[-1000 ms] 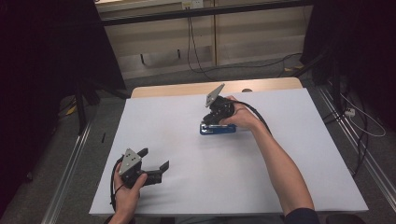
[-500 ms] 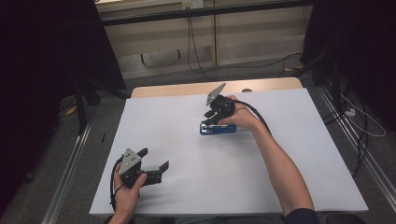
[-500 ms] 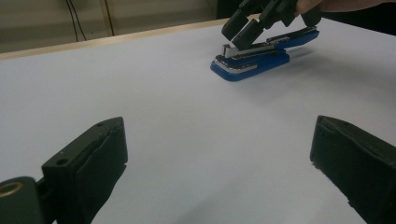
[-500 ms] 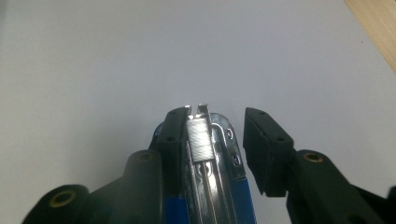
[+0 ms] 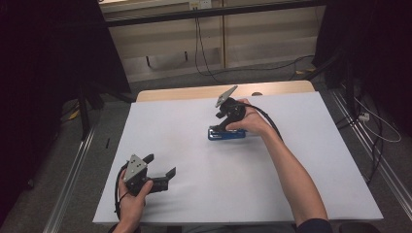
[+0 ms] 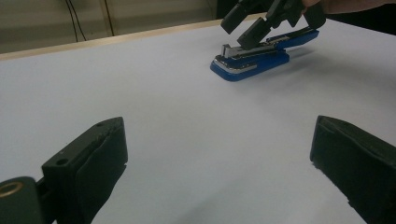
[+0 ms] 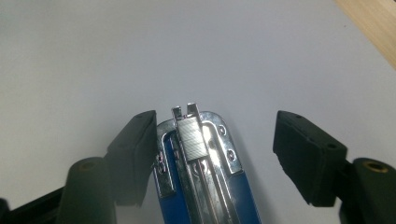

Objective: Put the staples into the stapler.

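Blue stapler lay mid-table. Right gripper had just been opening, jaws straddling it, pads seemingly off. Left gripper gaped idle. Risk: off-centre re-closing might shove it sideways.

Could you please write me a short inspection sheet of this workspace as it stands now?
Surface: white tabletop, bare; wooden edge along its far side.
Job's things: blue stapler lying flat near the middle, top open, staple strip showing.
Clutter: nothing seen.
Grippers: right gripper over the stapler's front, fingers have just been opening and stand astride it, the right one well clear; left gripper open near the near-left corner, nothing between its fingers.
Cables: black cable trails from each gripper; more on the floor.
Surroundings: dark curtains, pale wall panels, metal rails beside the table.
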Motion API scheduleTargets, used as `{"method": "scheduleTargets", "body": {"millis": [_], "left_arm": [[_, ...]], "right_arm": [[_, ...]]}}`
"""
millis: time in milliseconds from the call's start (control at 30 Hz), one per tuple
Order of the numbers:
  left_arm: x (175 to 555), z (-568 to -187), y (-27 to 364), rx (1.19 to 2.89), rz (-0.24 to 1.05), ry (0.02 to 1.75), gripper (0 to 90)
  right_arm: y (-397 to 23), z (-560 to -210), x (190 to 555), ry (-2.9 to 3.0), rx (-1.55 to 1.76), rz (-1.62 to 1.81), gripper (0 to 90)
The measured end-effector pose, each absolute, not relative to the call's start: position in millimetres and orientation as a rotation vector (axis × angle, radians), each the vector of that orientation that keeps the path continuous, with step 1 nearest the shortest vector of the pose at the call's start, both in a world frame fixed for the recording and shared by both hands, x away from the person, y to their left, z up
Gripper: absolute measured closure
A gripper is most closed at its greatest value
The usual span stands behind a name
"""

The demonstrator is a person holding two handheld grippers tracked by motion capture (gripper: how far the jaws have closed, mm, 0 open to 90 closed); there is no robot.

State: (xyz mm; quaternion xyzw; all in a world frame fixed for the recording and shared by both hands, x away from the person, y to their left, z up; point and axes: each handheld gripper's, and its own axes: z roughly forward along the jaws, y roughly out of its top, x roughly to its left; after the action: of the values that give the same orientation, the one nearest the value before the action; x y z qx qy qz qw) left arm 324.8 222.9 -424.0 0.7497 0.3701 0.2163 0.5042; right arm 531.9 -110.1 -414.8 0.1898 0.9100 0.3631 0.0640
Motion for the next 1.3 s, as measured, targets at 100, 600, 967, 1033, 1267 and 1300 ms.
{"method": "scheduleTargets", "body": {"millis": [100, 600, 967, 1033, 1267, 1300], "left_arm": [[325.1, -423.9, 222.8, 1.81, 0.521, 0.893, 4.2], [325.4, -424.3, 222.0, 1.81, 0.537, 0.9, 4.0], [325.9, -424.8, 222.5, 1.814, 0.536, 0.904, 3.9], [325.6, -424.6, 222.4, 1.809, 0.538, 0.908, 3.9], [326.0, -424.5, 222.2, 1.814, 0.534, 0.903, 4.0], [326.1, -424.6, 222.2, 1.815, 0.533, 0.904, 3.9]], "right_arm": [[-111.1, -415.1, 530.3, 2.752, 0.595, 1.107, 27.6], [-123.3, -417.6, 522.2, 2.651, 0.711, 1.156, 7.3], [-126.4, -417.8, 514.9, 2.572, 0.835, 1.168, 6.7], [-127.8, -417.1, 513.2, 2.558, 0.858, 1.182, 7.0], [-132.5, -418.0, 506.8, 2.493, 0.975, 1.197, 5.8], [-133.3, -418.2, 505.4, 2.476, 0.993, 1.197, 6.0]]}}
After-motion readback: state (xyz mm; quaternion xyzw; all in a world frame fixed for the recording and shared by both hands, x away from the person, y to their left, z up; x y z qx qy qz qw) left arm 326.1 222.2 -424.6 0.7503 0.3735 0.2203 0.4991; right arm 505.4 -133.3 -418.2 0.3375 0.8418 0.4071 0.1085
